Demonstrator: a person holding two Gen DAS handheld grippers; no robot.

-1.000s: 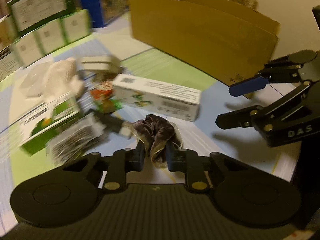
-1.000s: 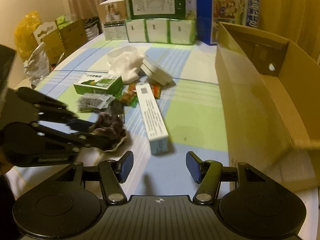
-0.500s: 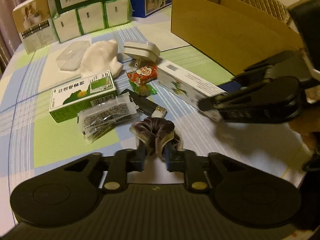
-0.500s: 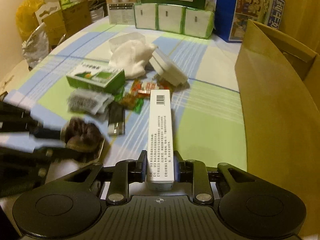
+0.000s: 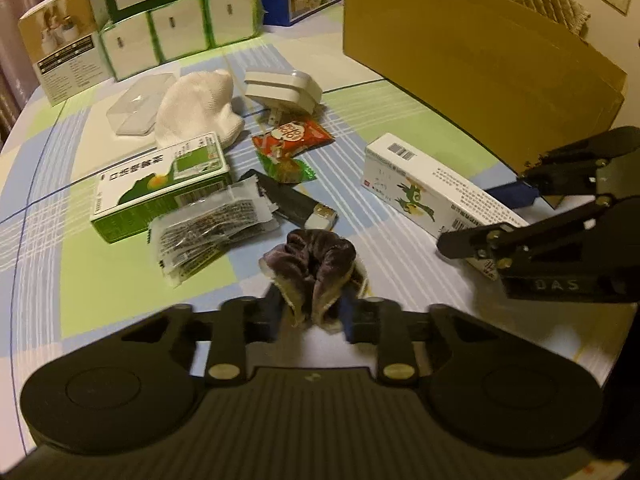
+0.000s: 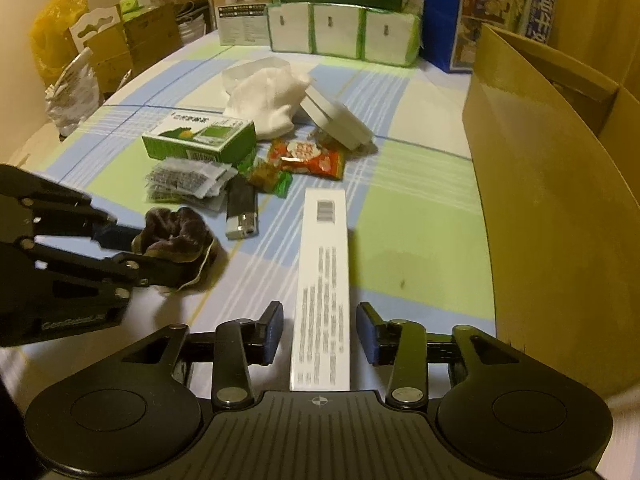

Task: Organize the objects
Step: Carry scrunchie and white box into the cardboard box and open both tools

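Observation:
A dark velvet scrunchie [image 5: 312, 260] sits low over the checked tablecloth, and my left gripper [image 5: 312, 312] is shut on its near edge. From the right wrist view that same left gripper [image 6: 140, 252] comes in from the left, pinching the scrunchie [image 6: 176, 228]. A long white carton [image 6: 322, 280] lies flat on the cloth, pointing away from me. My right gripper [image 6: 320, 330] straddles its near end, open, with a small gap on each side. In the left wrist view the carton [image 5: 432, 192] lies to the right, with the right gripper [image 5: 484, 220] around its end.
A large open cardboard box [image 6: 540, 200] runs along the right side. In the middle are a green box [image 5: 160, 188], a clear sachet [image 5: 208, 232], a black lighter [image 5: 292, 204], snack packets [image 5: 292, 140], a white cloth [image 5: 200, 108] and a white adapter [image 5: 284, 90]. Tissue packs [image 6: 344, 36] line the back.
The right gripper came to the white carton, closed on its end half a second ago, and now stands slightly apart from it. The left gripper kept hold of the scrunchie.

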